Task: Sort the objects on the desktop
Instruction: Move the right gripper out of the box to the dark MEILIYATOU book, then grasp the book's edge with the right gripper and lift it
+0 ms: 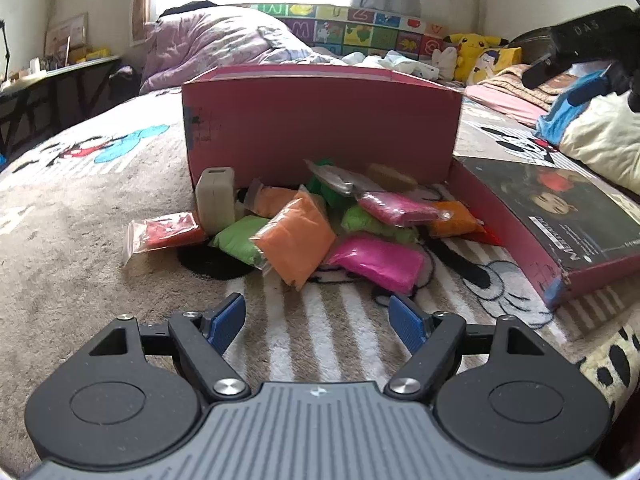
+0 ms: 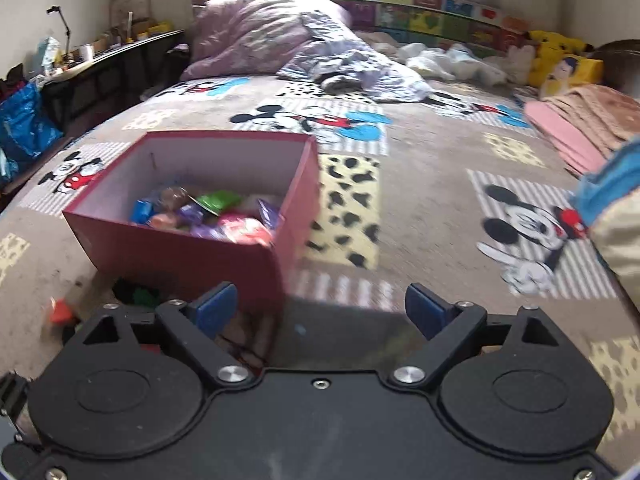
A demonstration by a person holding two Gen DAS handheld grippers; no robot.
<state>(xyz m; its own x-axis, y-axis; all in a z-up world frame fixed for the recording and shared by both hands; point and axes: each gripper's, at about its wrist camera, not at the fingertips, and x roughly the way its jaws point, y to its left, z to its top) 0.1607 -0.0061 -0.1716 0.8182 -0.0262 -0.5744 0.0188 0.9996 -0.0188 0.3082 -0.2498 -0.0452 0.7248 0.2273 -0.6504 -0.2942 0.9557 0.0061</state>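
Note:
A pile of clay packets lies on the bed in front of a pink box [image 1: 320, 120]: an orange packet [image 1: 296, 236], a magenta one [image 1: 378, 260], a green one [image 1: 240, 240], a red one [image 1: 168, 232], and a beige block [image 1: 214, 200]. My left gripper [image 1: 318, 320] is open and empty, just short of the pile. My right gripper [image 2: 320, 312] is open and empty above the box's near right corner. The pink box [image 2: 180, 256] is open on top and holds several coloured packets [image 2: 240, 228].
The box lid [image 1: 560, 220] lies right of the pile. The other gripper [image 1: 580, 48] shows at upper right in the left wrist view. A quilt [image 2: 272, 28], plush toys [image 2: 560, 60] and folded blankets [image 2: 592, 120] lie farther back. A cluttered desk [image 2: 80, 60] stands at left.

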